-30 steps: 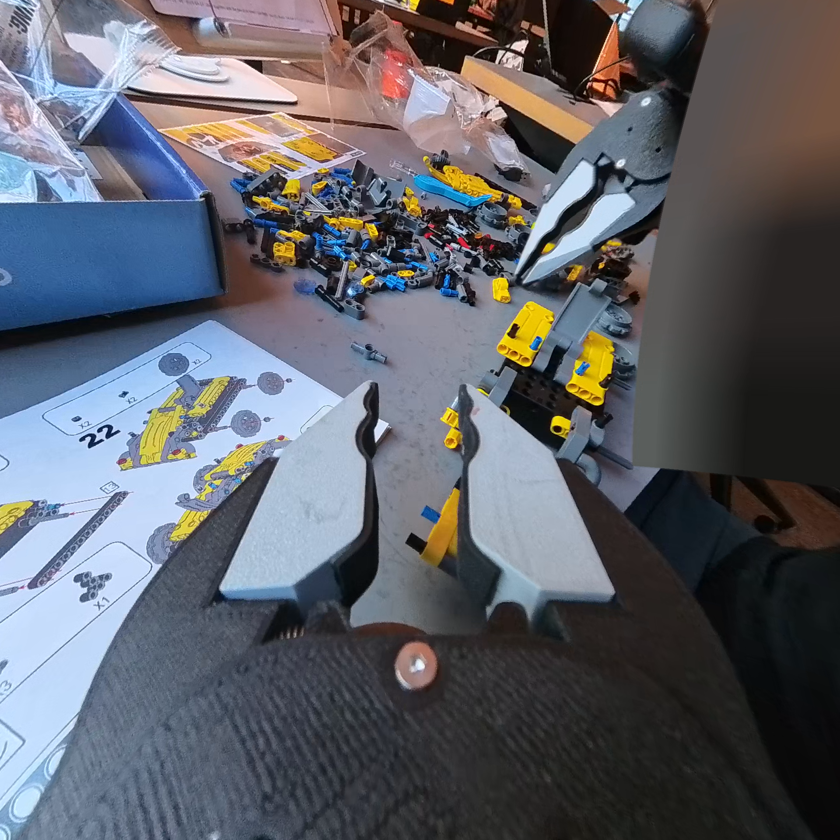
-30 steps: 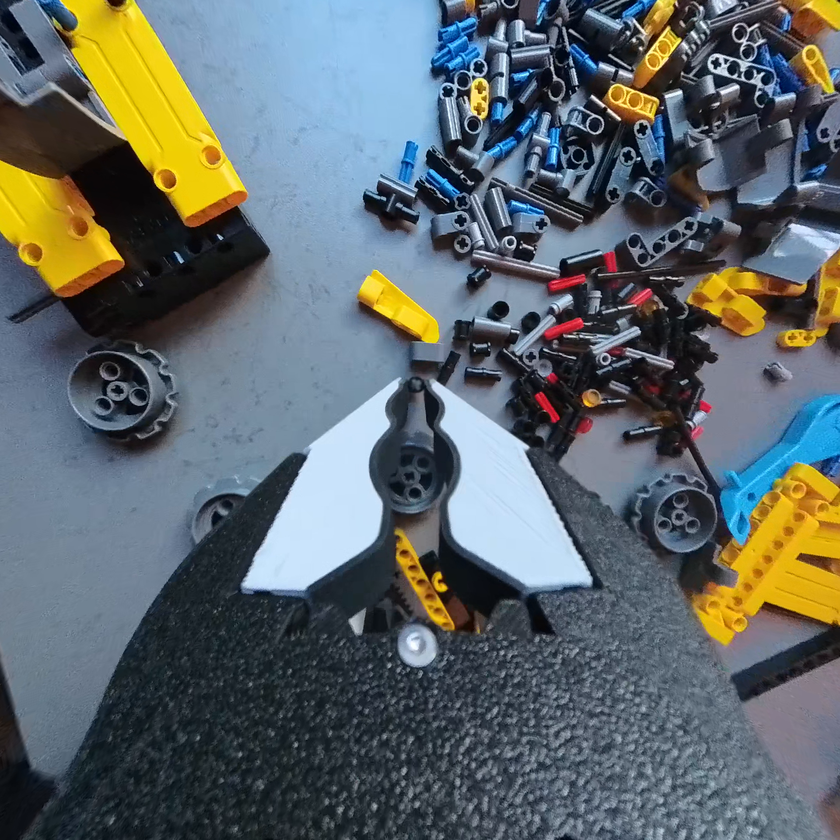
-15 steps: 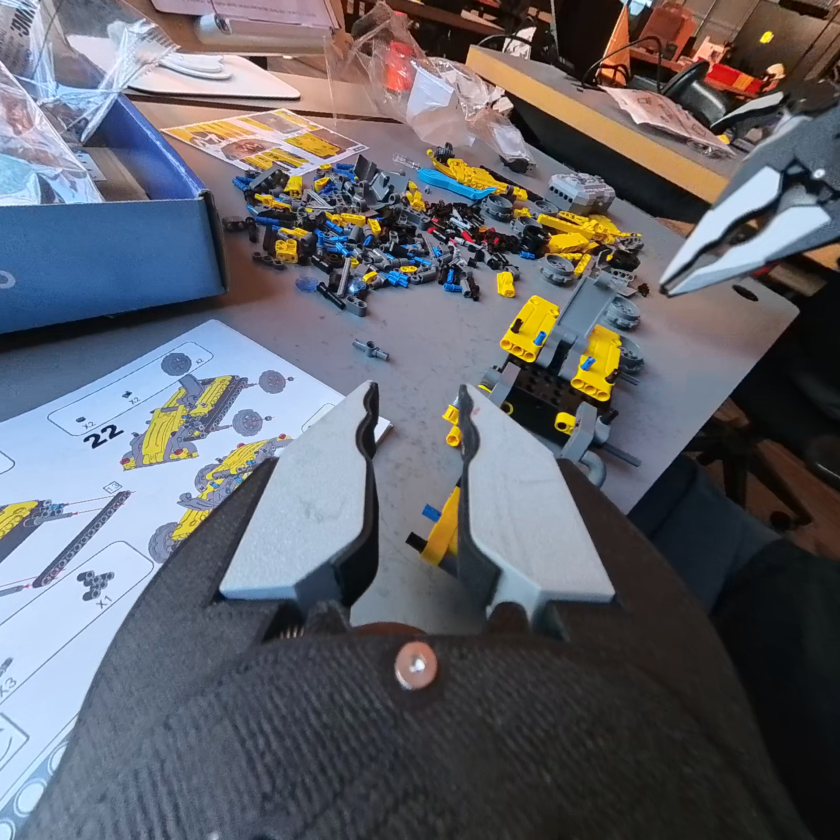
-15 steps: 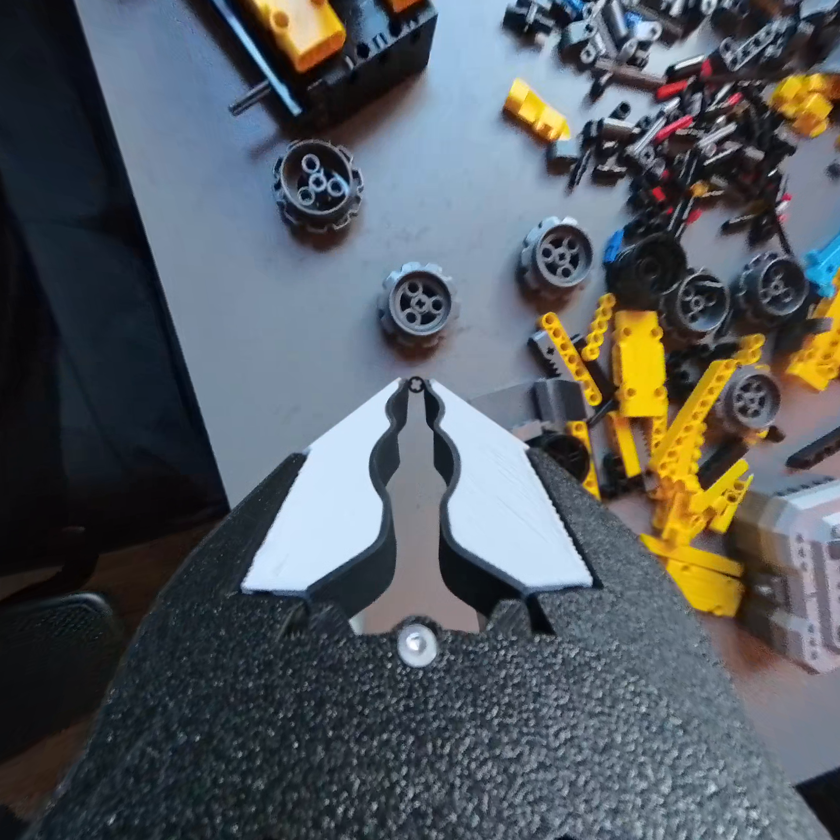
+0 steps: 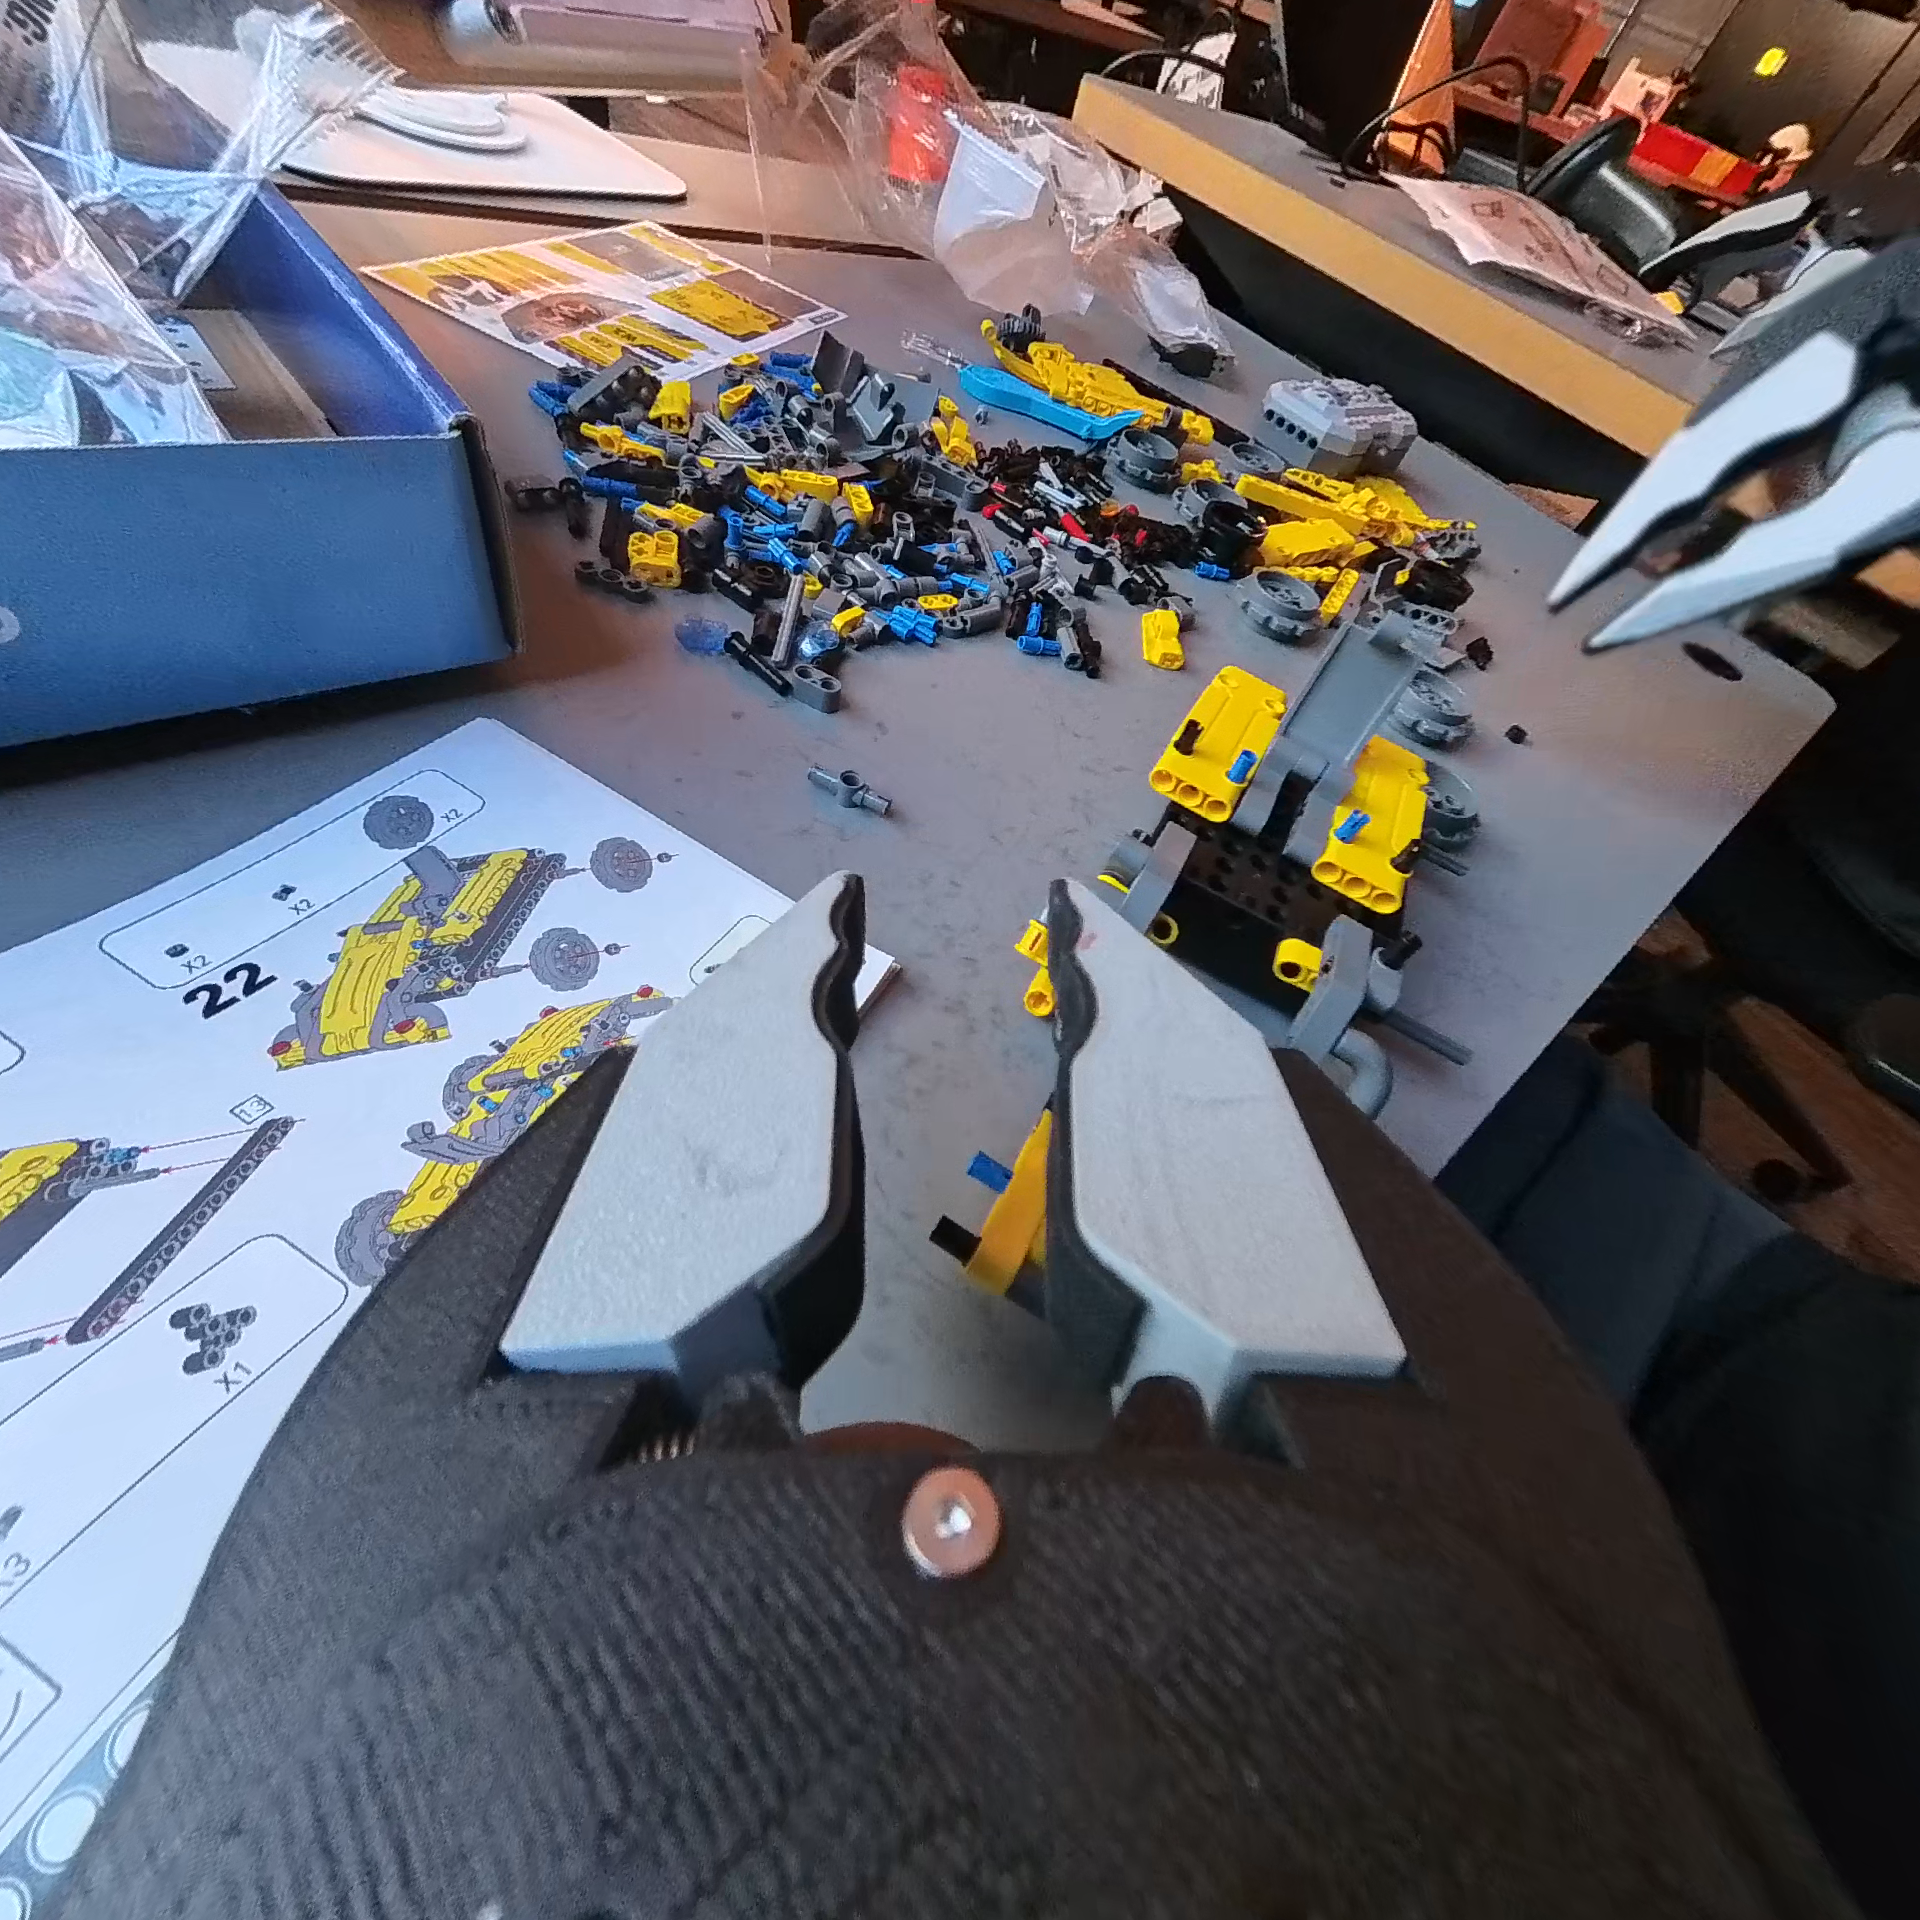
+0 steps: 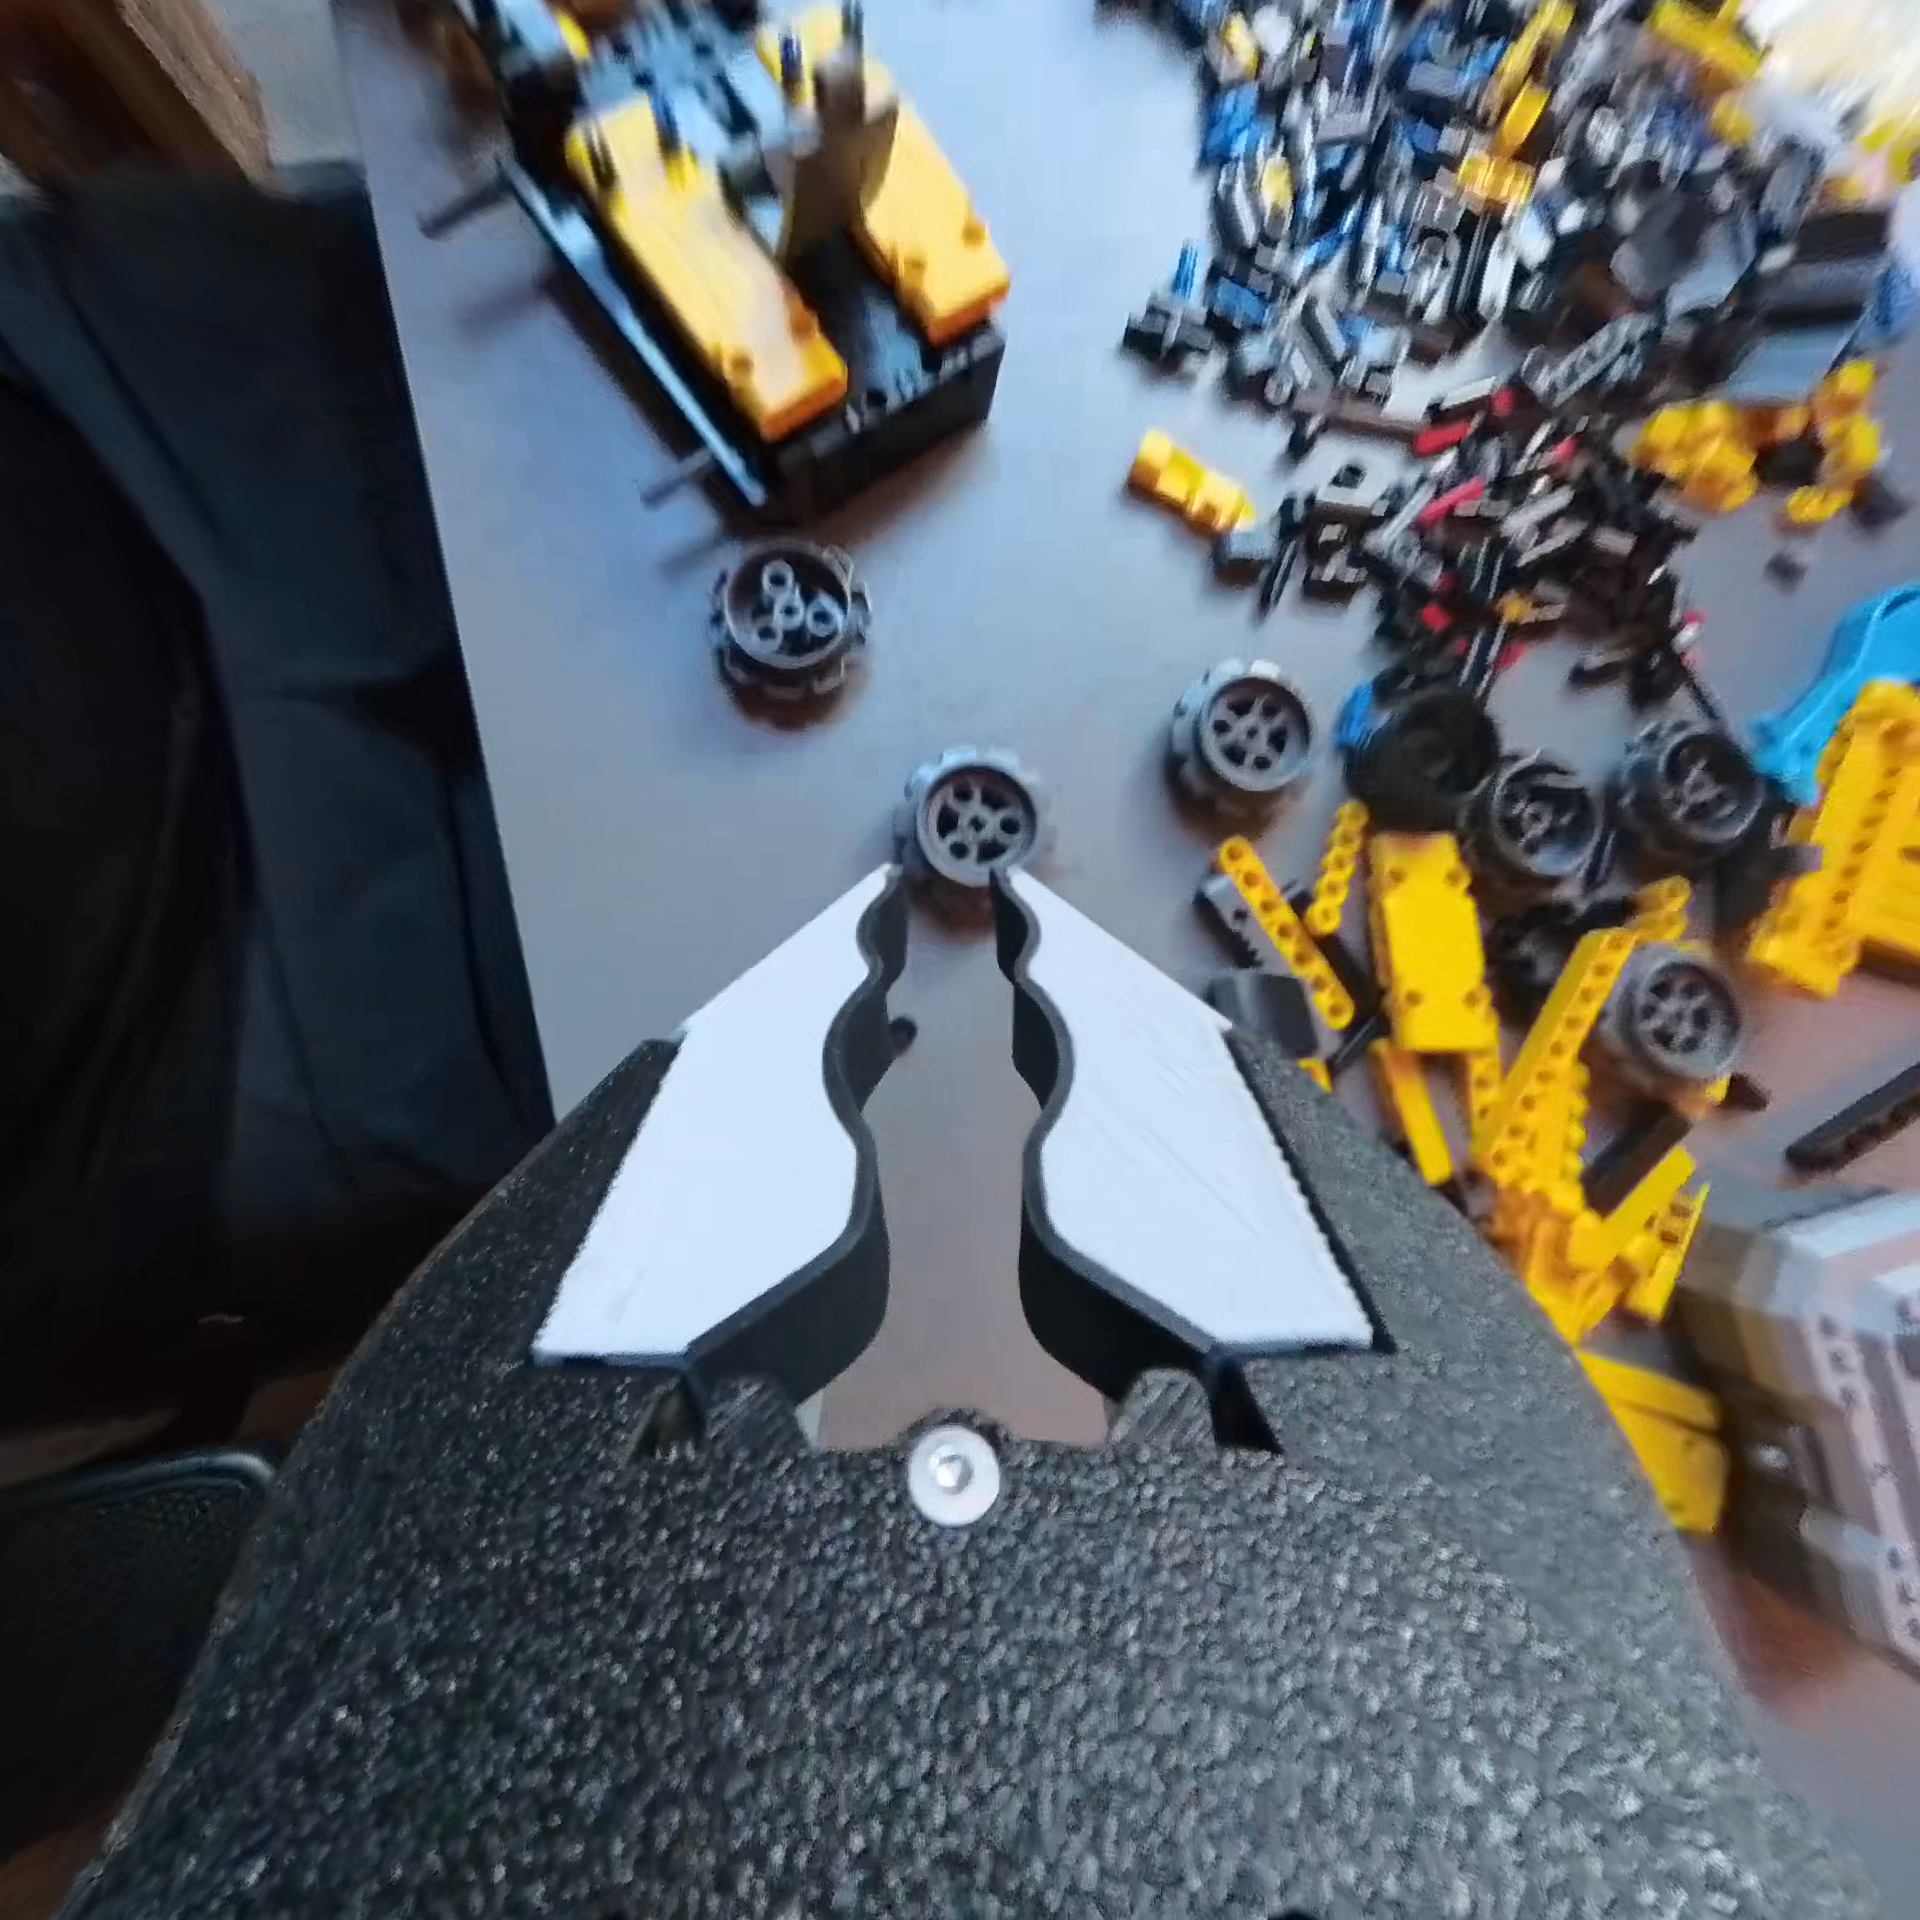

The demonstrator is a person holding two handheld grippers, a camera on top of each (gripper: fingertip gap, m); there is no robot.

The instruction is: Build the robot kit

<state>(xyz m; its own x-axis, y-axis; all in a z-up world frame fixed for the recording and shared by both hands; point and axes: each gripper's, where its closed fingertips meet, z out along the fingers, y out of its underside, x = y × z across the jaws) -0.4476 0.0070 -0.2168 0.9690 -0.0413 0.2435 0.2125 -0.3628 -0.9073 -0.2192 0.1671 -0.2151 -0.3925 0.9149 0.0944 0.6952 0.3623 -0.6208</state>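
Note:
My left gripper [image 5: 954, 914] is open and empty, low over the grey table [image 5: 966, 748]. A small yellow piece [image 5: 1006, 1216] lies under it. A part-built yellow, black and grey model [image 5: 1288, 831] stands just right of its tips. My right gripper [image 6: 943, 878] is open and empty. Its tips hover just short of a small grey wheel [image 6: 977, 821] near the table edge. It also shows in the left wrist view [image 5: 1579, 623], raised off the table's right side. The model [image 6: 790, 270] lies beyond the wheel. The right wrist view is motion-blurred.
Several more grey wheels [image 6: 790, 623] and yellow beams [image 6: 1423, 935] lie around. A pile of small parts [image 5: 883, 520] fills the middle. An open instruction booklet [image 5: 312, 1039] and a blue box [image 5: 239, 561] lie left. A grey block [image 6: 1808, 1382] sits right. The table edge [image 6: 447, 727] borders dark clothing. It is some 20 centimetres from my right tips to the grey block [image 6: 1808, 1382]. It turns up in the left wrist view [image 5: 1360, 437] as well.
My right gripper lifted off the parts pile, swung toward the table edge and opened; the small dark piece seen at its tips is gone from them. My left gripper stayed put.

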